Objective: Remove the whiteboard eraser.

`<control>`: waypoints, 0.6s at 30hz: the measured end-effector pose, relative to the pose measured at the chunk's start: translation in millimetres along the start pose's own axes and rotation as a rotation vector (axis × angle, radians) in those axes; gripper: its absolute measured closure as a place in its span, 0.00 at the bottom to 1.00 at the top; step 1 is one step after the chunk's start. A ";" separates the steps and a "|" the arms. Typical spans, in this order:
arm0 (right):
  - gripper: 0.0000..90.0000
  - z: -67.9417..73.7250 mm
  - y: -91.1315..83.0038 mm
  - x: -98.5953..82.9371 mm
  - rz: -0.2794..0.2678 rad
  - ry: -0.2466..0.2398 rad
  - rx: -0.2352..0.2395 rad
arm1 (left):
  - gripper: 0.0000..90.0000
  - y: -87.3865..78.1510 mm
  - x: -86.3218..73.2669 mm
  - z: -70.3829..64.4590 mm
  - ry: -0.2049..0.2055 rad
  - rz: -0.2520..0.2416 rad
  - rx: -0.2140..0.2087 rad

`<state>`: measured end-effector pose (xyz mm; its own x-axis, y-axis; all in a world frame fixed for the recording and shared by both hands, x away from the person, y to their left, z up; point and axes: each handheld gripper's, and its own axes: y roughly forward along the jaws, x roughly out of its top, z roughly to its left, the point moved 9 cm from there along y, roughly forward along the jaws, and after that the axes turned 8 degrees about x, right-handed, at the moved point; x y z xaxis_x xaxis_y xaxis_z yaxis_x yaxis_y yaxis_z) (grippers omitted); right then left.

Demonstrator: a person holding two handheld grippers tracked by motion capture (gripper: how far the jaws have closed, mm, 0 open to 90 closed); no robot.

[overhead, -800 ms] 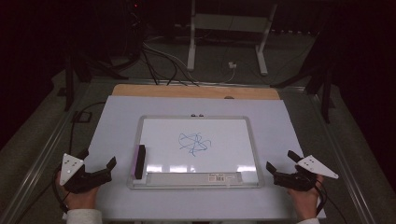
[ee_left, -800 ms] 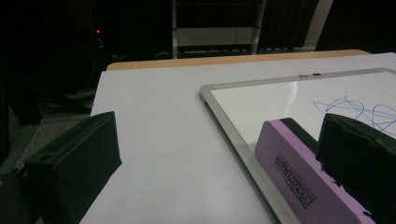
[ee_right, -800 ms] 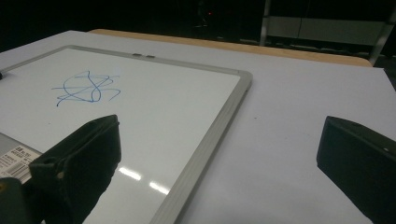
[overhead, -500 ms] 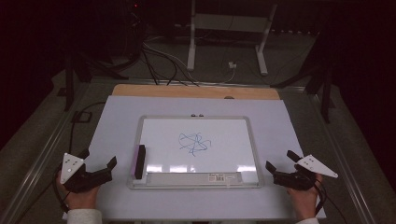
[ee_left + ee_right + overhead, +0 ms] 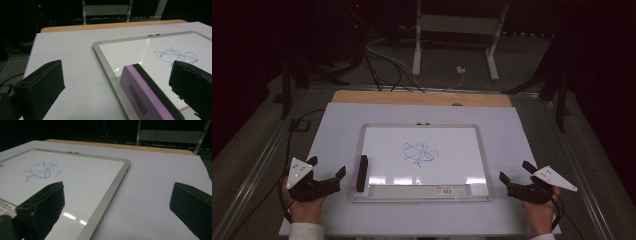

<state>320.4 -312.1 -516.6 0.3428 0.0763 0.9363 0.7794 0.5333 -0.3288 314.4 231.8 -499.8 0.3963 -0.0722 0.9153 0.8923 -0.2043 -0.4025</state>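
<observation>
The left gripper (image 5: 326,173) is resting on the surface (image 5: 337,125) near its front left corner, held in the person's left hand (image 5: 304,210). Its jaws are standing wide apart and gripping nothing. The right gripper (image 5: 517,172) is resting near the front right corner, held in the right hand (image 5: 539,216). Its jaws are also standing wide apart and empty.

The eraser (image 5: 361,173) is lying on the whiteboard (image 5: 377,137) along its left edge, near the board's front left corner. In the left gripper view the eraser (image 5: 143,93) is sitting ahead of the jaws, between their lines and closer to the right one, not touching either. Its purple face is turning up and left, its black felt toward the board.

The whiteboard is lying flat at the middle of the surface, between the two grippers. A blue scribble (image 5: 419,153) is showing at the board's centre. Beyond the board, a wooden strip (image 5: 422,98) is running along the far edge of the surface.
</observation>
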 end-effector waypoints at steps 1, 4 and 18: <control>0.00 0.0 0.0 0.0 0.000 0.000 0.000 | 0.01 0.0 0.0 0.0 0.000 0.000 0.000; 0.00 -0.2 -0.9 0.7 -0.002 0.004 -0.003 | 0.01 4.8 -0.3 -6.1 0.004 0.015 -0.021; 0.00 -1.0 -3.0 2.0 -0.012 -0.006 -0.010 | 0.06 27.4 -10.4 -25.2 0.022 0.112 -0.078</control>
<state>319.3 -314.5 -513.8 0.3307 0.0749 0.9408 0.7886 0.5257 -0.3190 329.2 202.3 -520.0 0.4867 -0.1204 0.8652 0.8228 -0.2693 -0.5004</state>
